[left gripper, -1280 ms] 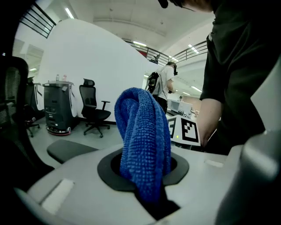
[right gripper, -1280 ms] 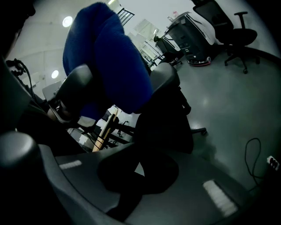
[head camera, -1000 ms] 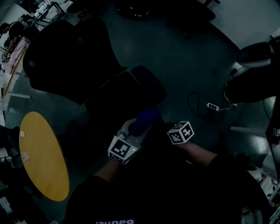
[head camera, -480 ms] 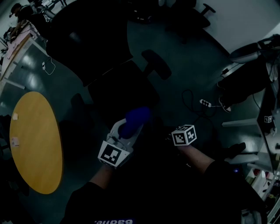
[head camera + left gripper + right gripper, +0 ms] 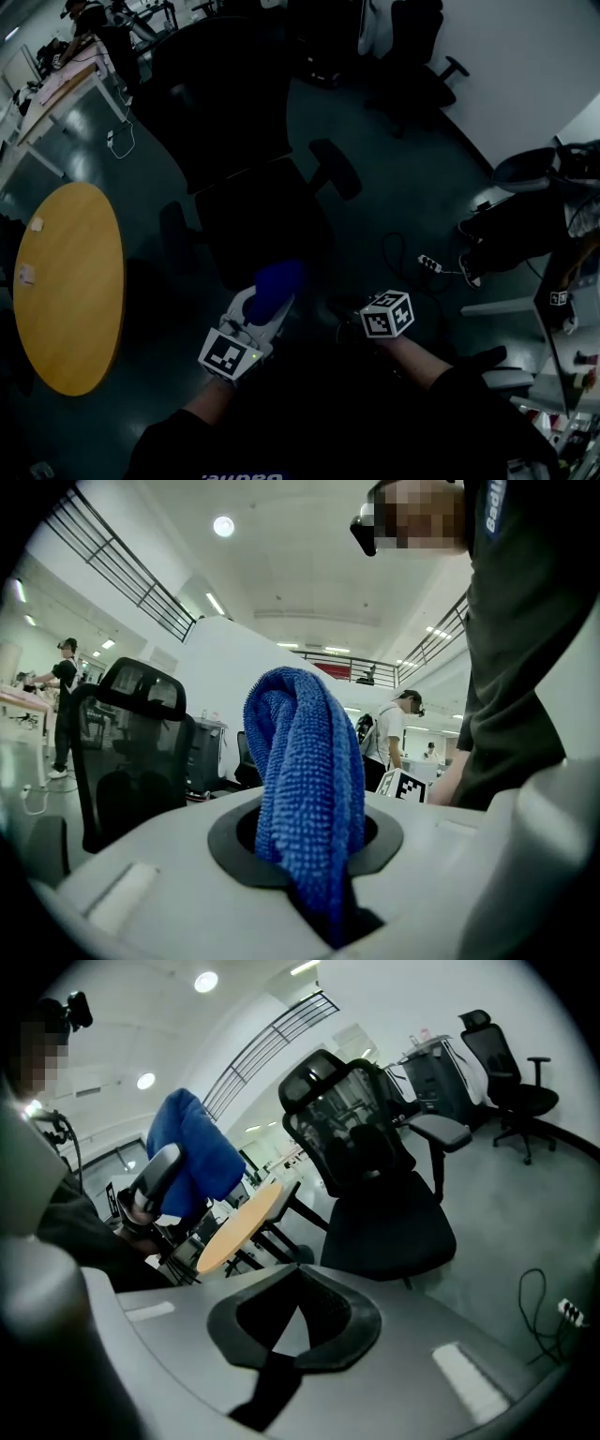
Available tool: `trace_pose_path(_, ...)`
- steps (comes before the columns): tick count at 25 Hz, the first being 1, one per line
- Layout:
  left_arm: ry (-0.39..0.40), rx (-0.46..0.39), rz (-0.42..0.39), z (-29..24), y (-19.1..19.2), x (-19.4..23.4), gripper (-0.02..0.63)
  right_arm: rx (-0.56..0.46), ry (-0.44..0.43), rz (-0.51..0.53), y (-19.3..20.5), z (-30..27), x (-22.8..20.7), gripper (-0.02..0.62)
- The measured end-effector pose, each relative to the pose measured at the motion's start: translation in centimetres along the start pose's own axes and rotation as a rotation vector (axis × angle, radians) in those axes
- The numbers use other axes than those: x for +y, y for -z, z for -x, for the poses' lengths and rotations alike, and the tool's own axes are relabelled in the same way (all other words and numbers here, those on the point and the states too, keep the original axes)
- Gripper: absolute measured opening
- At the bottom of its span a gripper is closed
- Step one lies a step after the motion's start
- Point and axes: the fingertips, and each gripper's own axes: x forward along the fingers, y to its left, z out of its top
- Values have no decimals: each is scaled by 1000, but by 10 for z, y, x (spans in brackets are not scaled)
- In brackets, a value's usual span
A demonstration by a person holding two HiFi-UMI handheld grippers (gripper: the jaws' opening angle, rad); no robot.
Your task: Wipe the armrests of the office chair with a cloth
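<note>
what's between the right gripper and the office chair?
Nothing but bare floor, seen in the right gripper view. The right gripper, empty, points at the office chair.

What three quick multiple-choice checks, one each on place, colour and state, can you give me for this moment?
1. In the head view, the table lies on which side of the chair? A left; B right; C on top of it.
2. The cloth is: A white; B blue; C red.
3. The left gripper is: A open, empty; B shut on the cloth; C open round an armrest.
Key: A, the table fills that view's left side; B, it is blue in both gripper views; B, the cloth is pinched between its jaws.
</note>
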Motion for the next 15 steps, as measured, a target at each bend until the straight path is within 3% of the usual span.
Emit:
trace_pose_path(9, -281, 13, 146, -17, 2, -39, 106, -83, -201, 285, -55, 65, 24, 5)
trace_pose_path(15, -371, 13, 223, -33, -1, -83, 106, -167, -327, 406, -80, 103, 48, 3)
